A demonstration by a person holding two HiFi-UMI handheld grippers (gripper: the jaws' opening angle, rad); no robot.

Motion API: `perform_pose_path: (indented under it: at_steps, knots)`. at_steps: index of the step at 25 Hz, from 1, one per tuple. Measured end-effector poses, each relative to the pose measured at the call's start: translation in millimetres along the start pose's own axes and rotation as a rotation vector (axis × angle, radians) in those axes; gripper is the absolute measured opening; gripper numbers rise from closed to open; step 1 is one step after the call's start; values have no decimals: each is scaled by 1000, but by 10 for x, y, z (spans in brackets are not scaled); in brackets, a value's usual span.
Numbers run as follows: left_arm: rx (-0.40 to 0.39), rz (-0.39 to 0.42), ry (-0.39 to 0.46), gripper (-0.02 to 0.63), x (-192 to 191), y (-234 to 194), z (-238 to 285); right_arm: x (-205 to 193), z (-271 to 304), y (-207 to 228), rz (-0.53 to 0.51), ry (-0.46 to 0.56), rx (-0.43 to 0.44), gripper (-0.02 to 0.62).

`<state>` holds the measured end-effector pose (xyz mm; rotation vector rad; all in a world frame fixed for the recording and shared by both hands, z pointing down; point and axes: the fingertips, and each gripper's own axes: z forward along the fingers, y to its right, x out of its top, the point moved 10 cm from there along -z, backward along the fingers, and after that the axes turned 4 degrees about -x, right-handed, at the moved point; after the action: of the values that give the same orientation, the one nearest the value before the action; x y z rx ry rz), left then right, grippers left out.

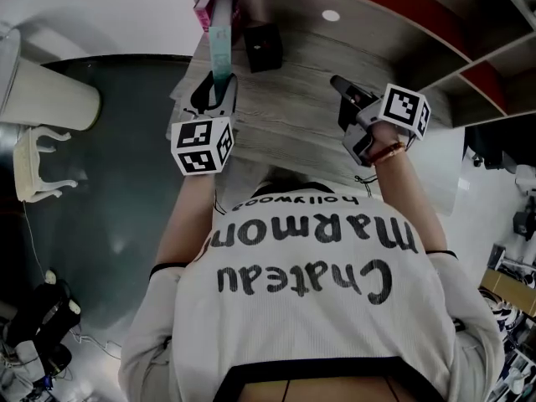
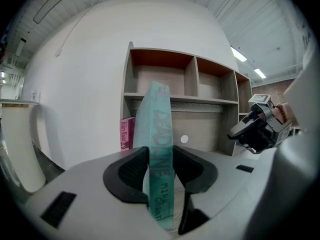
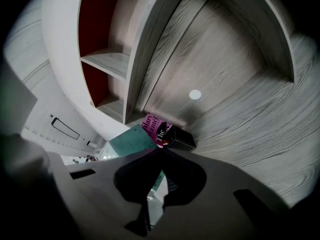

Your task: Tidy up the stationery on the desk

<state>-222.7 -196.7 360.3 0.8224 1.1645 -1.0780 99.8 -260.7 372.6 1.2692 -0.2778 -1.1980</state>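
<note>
My left gripper [image 1: 219, 84] is shut on a thin teal book [image 1: 220, 42], holding it upright on its edge over the left part of the wooden desk [image 1: 293, 99]. In the left gripper view the teal book [image 2: 161, 134] stands clamped between both pads of the left gripper [image 2: 160, 153]. A pink book [image 1: 212, 0] stands at the desk's back left, and a black box [image 1: 262, 47] sits beside it. My right gripper [image 1: 339, 85] hovers over the desk's right part, shut with nothing in it. The right gripper view shows the right gripper [image 3: 160, 150], with the teal book [image 3: 131, 139], pink book [image 3: 155, 126] and black box [image 3: 181, 140] beyond it.
A shelf unit [image 2: 192, 79] with open compartments rises behind the desk, and its back panel bears a small white disc [image 1: 331, 15]. A white cylinder [image 1: 50, 97] and a white rack [image 1: 33, 164] stand on the dark floor at left. The right gripper [image 2: 260, 125] appears in the left gripper view.
</note>
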Motion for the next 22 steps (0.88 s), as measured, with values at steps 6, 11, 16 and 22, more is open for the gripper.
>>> perform_pose_path:
  at_steps: [6, 11, 16, 22]
  knots:
    - [-40, -6, 27, 164, -8, -172, 225, 3, -72, 67, 18, 46, -53, 12]
    - [-66, -7, 37, 164, -106, -301, 397, -16, -85, 102, 39, 65, -97, 12]
    - [-76, -28, 67, 164, -233, -451, 514, -19, -105, 115, 34, 88, -141, 12]
    - [-97, -23, 80, 164, -275, -521, 558, -32, -63, 79, 11, 99, -163, 12]
